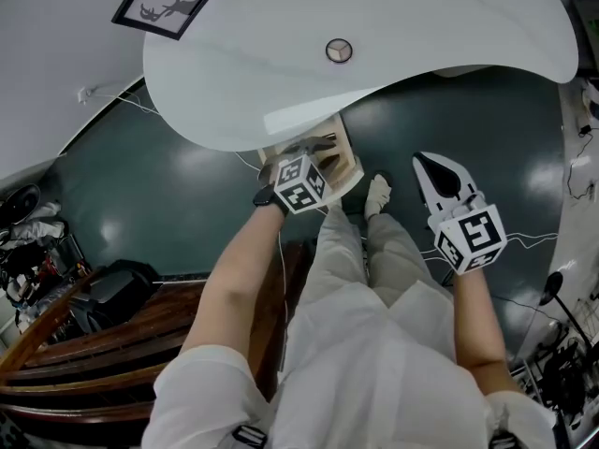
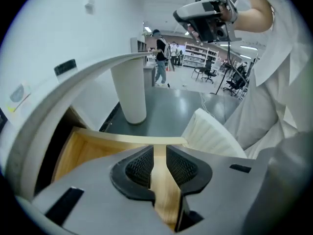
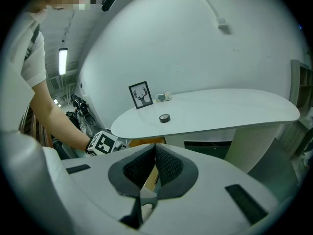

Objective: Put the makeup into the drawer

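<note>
Two empty hand-held grippers: left hand-held gripper [image 2: 159, 152] narrowly open above the drawer [image 2: 126, 139], right hand-held gripper [image 3: 155, 148] closed.

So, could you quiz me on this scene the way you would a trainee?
1. True or false: the wooden drawer under the white table stands open.
2. What stands at the back of the table? A a mug; B a framed deer picture; C a lamp.
3. Fill in: the round makeup case lies on the ____, not yet in the drawer.
Key: 1 true; 2 B; 3 table.
</note>
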A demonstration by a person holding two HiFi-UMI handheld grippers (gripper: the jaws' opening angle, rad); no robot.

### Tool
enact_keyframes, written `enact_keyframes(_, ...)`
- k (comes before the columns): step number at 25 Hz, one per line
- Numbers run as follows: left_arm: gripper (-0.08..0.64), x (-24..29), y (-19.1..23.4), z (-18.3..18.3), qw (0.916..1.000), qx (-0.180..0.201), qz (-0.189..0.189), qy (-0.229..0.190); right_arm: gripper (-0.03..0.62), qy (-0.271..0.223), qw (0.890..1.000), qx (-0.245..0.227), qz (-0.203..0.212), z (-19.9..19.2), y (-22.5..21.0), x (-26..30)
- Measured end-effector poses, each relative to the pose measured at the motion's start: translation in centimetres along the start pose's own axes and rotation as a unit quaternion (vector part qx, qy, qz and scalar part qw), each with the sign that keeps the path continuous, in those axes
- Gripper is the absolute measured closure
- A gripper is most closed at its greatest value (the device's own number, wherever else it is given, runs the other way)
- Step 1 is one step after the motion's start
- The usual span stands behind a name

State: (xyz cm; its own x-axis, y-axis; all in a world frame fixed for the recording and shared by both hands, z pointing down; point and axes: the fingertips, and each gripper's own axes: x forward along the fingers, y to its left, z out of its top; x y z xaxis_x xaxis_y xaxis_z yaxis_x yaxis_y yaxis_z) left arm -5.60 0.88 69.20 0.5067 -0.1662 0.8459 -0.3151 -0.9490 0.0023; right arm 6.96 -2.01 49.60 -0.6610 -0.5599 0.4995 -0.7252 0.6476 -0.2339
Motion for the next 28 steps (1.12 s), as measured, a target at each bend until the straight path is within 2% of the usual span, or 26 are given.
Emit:
enact_keyframes(5,0.491,-3.4,-0.3,3.0,0.9993,0.005,0.019,-0.033,0.583,-0.007,1.0,-0.001,-0.003,1.3,0.3,-1.1)
enact_keyframes(8,0.522,-5.7,-0.2,5.2,0.9978,-0.003,0.032,-0.058,0.583,-0.011,1.0,-0.008,0.0,2.1,0.4,-1.6)
enact_keyframes(17,0.535,-11.5,1.5,9.8,0.9904,-0.032,0.076,-0.112,0.583,-0.022,1.0,-0.015,-0.004,4.8,-0.1,-2.5)
enact_keyframes(21,0.541,-13.5,3.5,11.0,0.9865,-0.038,0.1,-0.124,0.583,-0.03,0.999,-0.017,-0.006,5.9,-0.5,-2.6)
enact_keyframes(28,0.543,-15.1,6.9,12.6,0.984,-0.032,0.116,-0.131,0.583,-0.03,0.999,-0.011,-0.011,6.9,-1.2,-2.2)
